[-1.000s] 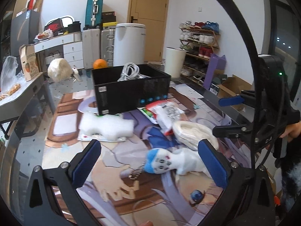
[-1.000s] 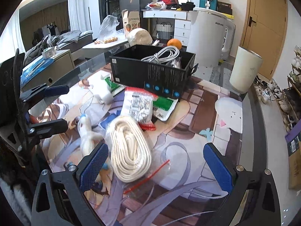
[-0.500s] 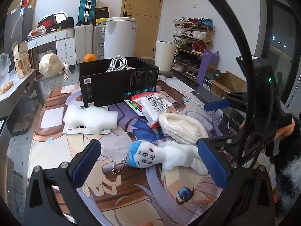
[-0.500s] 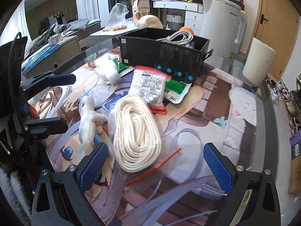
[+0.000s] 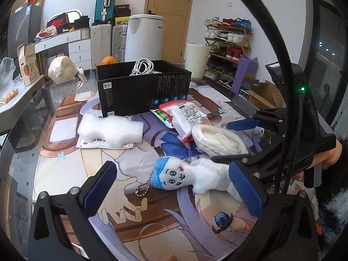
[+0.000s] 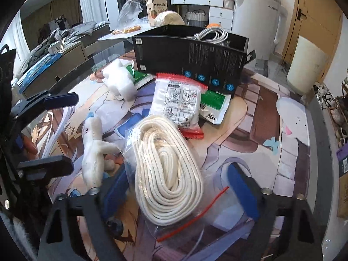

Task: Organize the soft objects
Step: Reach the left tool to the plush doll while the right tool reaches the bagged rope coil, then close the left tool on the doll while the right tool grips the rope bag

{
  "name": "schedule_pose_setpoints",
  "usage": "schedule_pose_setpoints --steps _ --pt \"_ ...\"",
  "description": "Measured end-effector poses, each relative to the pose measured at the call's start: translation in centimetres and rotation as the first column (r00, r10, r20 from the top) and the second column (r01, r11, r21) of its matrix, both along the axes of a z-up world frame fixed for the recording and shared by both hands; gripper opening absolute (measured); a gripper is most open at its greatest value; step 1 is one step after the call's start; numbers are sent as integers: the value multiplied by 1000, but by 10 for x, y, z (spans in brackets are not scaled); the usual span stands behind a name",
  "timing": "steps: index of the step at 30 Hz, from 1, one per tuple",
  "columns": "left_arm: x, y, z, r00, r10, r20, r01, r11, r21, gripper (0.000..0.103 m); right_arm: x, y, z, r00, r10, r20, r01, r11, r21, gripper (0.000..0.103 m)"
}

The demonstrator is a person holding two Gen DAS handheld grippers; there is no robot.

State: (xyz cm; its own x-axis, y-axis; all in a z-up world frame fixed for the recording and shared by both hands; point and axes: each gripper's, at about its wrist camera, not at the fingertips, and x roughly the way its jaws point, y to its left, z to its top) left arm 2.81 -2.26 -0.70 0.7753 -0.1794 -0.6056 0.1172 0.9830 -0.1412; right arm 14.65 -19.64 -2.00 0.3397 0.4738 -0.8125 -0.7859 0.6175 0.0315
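A white plush doll with a blue cap (image 5: 191, 175) lies on the printed mat between the open jaws of my left gripper (image 5: 174, 187); it also shows in the right wrist view (image 6: 93, 152). A bagged coil of white rope (image 6: 167, 171) lies between the open jaws of my right gripper (image 6: 180, 187), also seen in the left wrist view (image 5: 219, 139). A black open box (image 5: 143, 91) holding white cable stands behind. A white foam block (image 5: 111, 129) and a white red-edged packet (image 6: 178, 104) lie near it.
A green-white packet (image 6: 214, 105) lies under the red-edged one. An orange (image 5: 108, 60) and a beige bundle (image 5: 62, 69) sit behind the box. A white bin (image 5: 196, 59) and a shoe rack (image 5: 228, 41) stand beyond the table's right edge.
Both grippers have moved forward and lower toward the table. The doll now sits between the left jaws, and the rope coil between the right jaws. Both stay open.
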Motion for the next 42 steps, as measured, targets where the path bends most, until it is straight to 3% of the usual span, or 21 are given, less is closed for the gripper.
schedule_pose_setpoints --steps 1,3,8,19,33,36,42 --pt "0 0 0 1000 -1 -2 1 1000 -4 103 -1 1 1 1000 6 4 -6 1000 4 77" --pt "0 1 -1 1000 -5 -6 5 1000 -14 103 -4 1 2 1000 24 5 -24 1000 10 59" --pt "1 -3 -1 1000 -18 -12 18 1000 -14 103 -5 -2 4 999 41 3 -41 999 15 44" --pt "9 -18 -3 997 -66 -51 63 997 -52 103 -6 -26 32 998 19 55 -23 997 70 43" --pt "19 -26 -13 994 -61 -93 60 998 -14 103 0 -35 31 998 -19 58 15 998 67 43" --pt "22 -28 -20 990 -66 -124 67 998 1 99 2 -38 32 998 -29 63 25 998 64 43" --pt "16 -31 -15 990 -110 -84 111 994 1 91 4 -45 36 996 -45 73 40 996 77 43"
